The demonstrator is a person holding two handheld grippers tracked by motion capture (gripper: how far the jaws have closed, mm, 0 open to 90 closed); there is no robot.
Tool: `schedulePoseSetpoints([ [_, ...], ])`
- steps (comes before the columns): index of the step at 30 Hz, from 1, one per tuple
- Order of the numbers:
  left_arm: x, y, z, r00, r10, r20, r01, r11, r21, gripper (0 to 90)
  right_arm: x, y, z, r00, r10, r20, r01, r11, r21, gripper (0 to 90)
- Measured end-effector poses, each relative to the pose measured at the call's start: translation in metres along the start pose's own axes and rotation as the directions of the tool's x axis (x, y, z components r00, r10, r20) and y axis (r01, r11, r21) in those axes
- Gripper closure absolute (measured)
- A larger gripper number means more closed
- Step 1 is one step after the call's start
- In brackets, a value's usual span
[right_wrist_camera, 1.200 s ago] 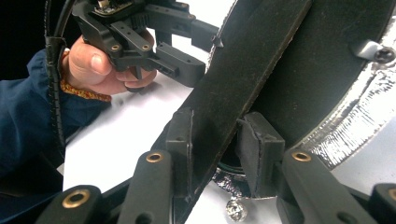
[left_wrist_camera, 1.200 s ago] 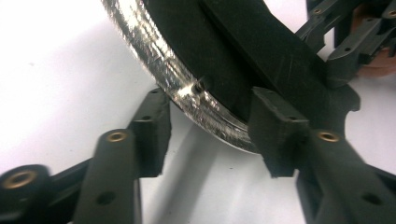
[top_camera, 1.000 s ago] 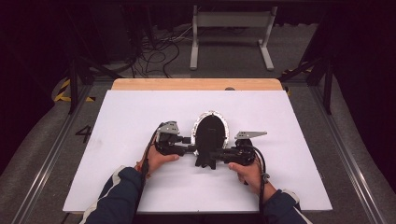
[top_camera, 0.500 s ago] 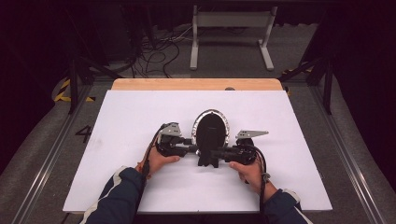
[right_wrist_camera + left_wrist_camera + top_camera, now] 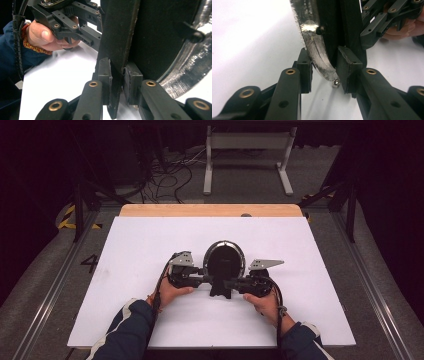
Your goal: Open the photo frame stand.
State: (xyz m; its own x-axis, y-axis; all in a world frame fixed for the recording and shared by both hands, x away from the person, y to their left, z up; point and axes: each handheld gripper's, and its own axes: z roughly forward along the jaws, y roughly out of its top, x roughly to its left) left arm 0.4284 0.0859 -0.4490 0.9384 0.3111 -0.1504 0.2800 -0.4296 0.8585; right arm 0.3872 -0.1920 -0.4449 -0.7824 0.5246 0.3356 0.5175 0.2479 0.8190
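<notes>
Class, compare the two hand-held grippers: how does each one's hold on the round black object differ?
The left hand-held gripper straddles the round black object's silver-lined rim; the right hand-held gripper pinches a flat black panel. The left's jaws show a gap on one side; the right's press tight. Both grip from opposite sides, low on the object.

The round black disc with its crinkled silver foil rim point(image 5: 223, 260) is showing dark against the plain white worktop point(image 5: 150, 245), whose far edge is showing a pale wooden strip. The black fingers point(image 5: 304, 67) are carrying brass-coloured rivets, and the person's sleeve point(image 5: 125, 330) is showing navy with a white stripe.
</notes>
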Motion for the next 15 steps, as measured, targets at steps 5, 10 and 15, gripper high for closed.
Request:
schedulePoseSetpoints([
  [5,-0.0038,0.0015,-0.0015,0.9988,0.024,-0.042,-0.024,0.9997,-0.004,68.4,0.0015,0.0010,-0.0006,0.9999,-0.005,-0.010,0.005,1.000,-0.002,79.0],
  [10,-0.0073,0.0034,-0.0012,0.9942,0.055,-0.092,-0.056,0.9984,-0.007,69.1,0.0025,0.0028,-0.0024,0.9999,-0.006,-0.014,0.006,1.000,-0.002,78.4],
  [15,-0.0087,0.0046,-0.0017,0.9838,0.086,-0.158,-0.087,0.9962,-0.001,69.9,0.0042,0.0045,-0.0032,0.9998,-0.014,-0.014,0.014,1.000,0.002,77.9],
])
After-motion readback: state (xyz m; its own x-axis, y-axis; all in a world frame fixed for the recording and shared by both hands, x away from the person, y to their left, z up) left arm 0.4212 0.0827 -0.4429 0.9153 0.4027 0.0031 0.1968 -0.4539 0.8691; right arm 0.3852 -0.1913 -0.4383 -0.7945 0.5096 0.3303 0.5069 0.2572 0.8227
